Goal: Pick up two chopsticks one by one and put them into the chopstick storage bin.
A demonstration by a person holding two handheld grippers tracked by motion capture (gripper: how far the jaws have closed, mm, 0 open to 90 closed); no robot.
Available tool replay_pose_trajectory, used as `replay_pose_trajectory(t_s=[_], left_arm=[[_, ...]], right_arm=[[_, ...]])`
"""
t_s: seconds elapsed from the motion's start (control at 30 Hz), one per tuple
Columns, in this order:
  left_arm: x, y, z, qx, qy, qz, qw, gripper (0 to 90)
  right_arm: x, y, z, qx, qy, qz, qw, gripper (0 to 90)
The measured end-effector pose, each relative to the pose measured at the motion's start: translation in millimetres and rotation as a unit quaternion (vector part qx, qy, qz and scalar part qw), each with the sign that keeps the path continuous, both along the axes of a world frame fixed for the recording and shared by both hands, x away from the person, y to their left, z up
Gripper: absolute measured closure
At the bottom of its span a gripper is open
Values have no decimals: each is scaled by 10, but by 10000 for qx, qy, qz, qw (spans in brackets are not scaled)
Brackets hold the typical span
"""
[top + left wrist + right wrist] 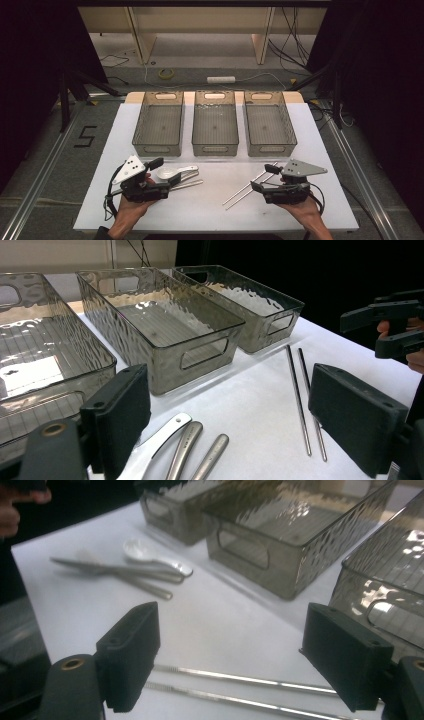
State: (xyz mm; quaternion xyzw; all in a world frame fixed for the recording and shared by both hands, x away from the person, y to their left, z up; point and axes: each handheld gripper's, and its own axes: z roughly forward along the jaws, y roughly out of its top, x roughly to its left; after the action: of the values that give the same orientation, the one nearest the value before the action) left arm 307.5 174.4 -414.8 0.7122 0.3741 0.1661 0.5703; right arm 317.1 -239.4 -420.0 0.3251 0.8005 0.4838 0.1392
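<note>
In the high view, three bins [215,127] were lined up along the far side of the counter [210,205], likely one per kind of cutlery. The left tool [161,175] was held open, gripping nothing, beside the spoon [169,173]; the right tool [264,177] — equally open — beside two chopsticks [247,190].

In the left gripper view, three handles [186,447] were counted between the jaws.

In the right gripper view, the chopsticks [240,680] lay parallel — easily taken together.
</note>
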Motion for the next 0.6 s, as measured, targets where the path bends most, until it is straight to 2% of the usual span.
replay_pose_trajectory(t_s=[0.07, 0.23, 0.33, 0.37, 0.4, 0.43, 0.53, 0.57, 0.6], left_arm=[[1, -2, -3, -10, -1, 2, 10000, 167], [5, -2, -2, -18, 14, 2, 10000, 167], [7, -10, -3, 1, 8, -13, 10000, 167], [7, -14, -3, 3, 9, -20, 10000, 167], [7, -18, -3, -7, 13, -17, 10000, 167], [8, -20, -3, -16, 16, -17, 10000, 167], [13, -17, -2, -3, 5, -25, 10000, 167], [11, -21, -3, -24, 21, -17, 10000, 167], [12, -18, -3, -5, 9, -21, 10000, 167]], right_arm=[[60, -4, 30, -364, 147, 252, 9989, 248], [165, 3, 64, -955, 382, 593, 9929, 258], [237, 5, 66, -1233, 507, 731, 9884, 264], [237, 5, 66, -1233, 507, 731, 9884, 264], [288, 3, 60, -1389, 536, 801, 9856, 271], [288, 3, 60, -1389, 536, 801, 9856, 271], [359, 27, 51, -1698, 653, 941, 9788, 274], [400, 55, 45, -1970, 720, 1092, 9716, 277], [420, 70, 39, -2106, 723, 1150, 9681, 285]])
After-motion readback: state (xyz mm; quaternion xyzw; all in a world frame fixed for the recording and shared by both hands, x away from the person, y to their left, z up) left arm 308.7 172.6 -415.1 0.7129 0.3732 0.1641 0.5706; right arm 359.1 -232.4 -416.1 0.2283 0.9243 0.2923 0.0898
